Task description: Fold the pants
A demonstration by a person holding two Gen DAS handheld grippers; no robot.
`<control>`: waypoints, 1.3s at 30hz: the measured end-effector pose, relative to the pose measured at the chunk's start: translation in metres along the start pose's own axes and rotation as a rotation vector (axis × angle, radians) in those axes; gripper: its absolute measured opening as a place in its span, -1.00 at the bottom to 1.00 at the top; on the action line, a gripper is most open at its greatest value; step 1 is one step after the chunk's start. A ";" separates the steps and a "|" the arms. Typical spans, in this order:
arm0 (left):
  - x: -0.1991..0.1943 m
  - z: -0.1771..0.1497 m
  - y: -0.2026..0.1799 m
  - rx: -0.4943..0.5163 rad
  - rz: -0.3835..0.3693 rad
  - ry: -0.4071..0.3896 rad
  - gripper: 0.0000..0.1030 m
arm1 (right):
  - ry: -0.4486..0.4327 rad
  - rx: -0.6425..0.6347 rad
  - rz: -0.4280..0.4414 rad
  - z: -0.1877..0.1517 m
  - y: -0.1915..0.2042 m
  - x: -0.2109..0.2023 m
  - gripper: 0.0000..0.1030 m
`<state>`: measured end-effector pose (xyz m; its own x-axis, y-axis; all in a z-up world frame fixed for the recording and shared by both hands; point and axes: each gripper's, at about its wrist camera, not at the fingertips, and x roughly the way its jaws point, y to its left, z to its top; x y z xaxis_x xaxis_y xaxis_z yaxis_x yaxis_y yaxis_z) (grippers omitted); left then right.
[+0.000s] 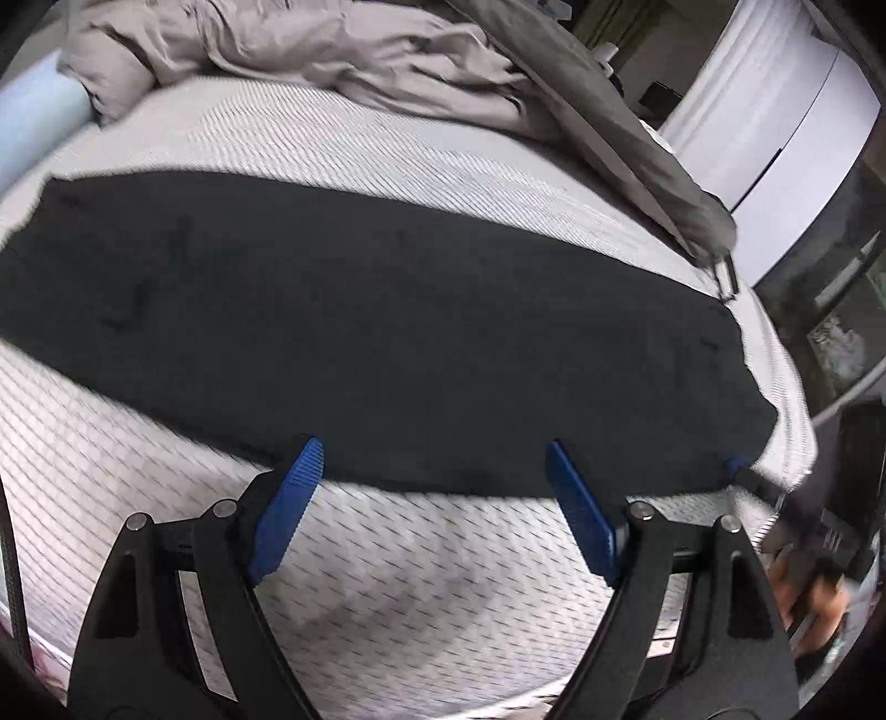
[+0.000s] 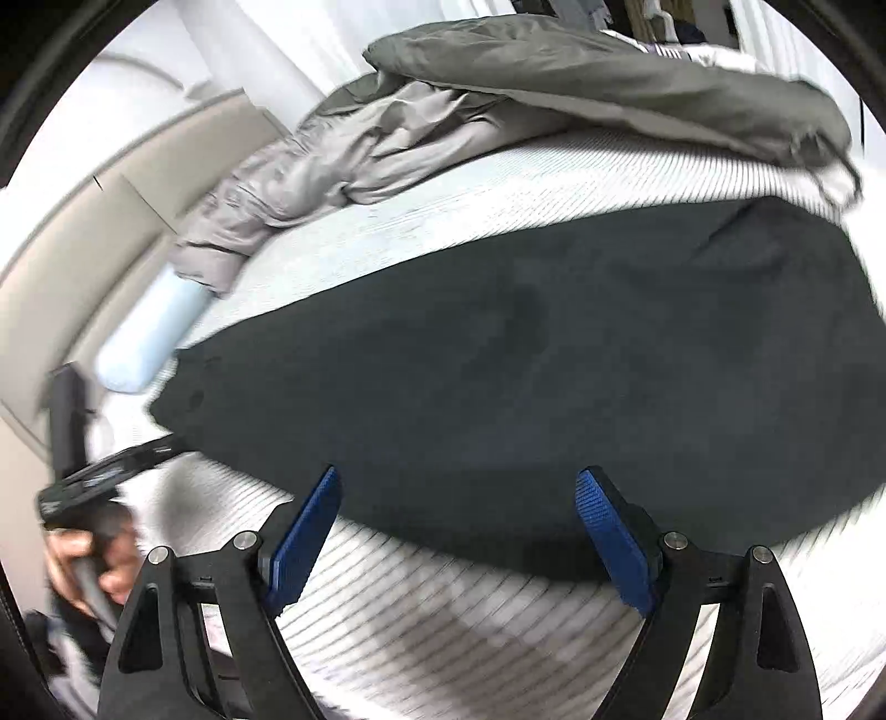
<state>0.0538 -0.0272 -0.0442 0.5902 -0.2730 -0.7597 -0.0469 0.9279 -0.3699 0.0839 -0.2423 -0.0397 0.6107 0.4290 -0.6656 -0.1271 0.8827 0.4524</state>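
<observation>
Both tools are held tilted downward over the near edge of the mattress point(image 1: 387, 581). The left tool point(image 1: 432, 471) is seen with its blue pads spread wide, nothing between them, its tips just at the near hem of the dark pants point(image 1: 360, 310). The right tool point(image 2: 459, 498) is likewise held wide open and empty above the pants' near edge. The pants are laid flat, lengthwise across the bed. In the right view, the hand point(image 2: 83, 559) gripping the left tool is seen at 8 o'clock. A crumpled grey duvet point(image 1: 332, 50) is heaped at 12 o'clock, a pale blue roll point(image 2: 149, 332) at 10 o'clock.
</observation>
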 end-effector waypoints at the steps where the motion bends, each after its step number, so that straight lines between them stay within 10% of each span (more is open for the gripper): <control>1: 0.003 -0.008 -0.008 -0.010 -0.023 0.015 0.57 | 0.000 0.025 0.017 -0.009 0.002 -0.002 0.72; 10: 0.032 -0.036 -0.042 -0.064 -0.059 0.032 0.57 | -0.071 0.256 0.148 -0.037 0.008 0.047 0.67; 17: 0.060 -0.011 -0.044 -0.190 -0.176 0.029 0.57 | -0.172 0.489 0.238 -0.001 -0.006 0.084 -0.66; 23: 0.088 -0.007 -0.066 -0.241 -0.261 0.046 0.57 | -0.181 0.443 0.278 0.012 -0.015 0.072 -0.74; 31: 0.113 -0.004 -0.093 -0.293 -0.084 -0.082 0.45 | -0.221 0.493 0.315 0.003 -0.019 0.077 -0.82; 36: 0.121 -0.003 -0.089 -0.292 -0.072 -0.127 -0.71 | -0.205 0.500 0.315 0.002 -0.023 0.076 -0.82; 39: 0.117 -0.004 -0.085 -0.264 -0.085 -0.133 -0.83 | -0.166 0.504 0.312 0.000 -0.028 0.082 -0.82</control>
<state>0.1239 -0.1385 -0.1038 0.7003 -0.2949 -0.6501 -0.1909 0.8001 -0.5686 0.1377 -0.2319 -0.1064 0.7230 0.5811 -0.3735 0.0411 0.5036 0.8630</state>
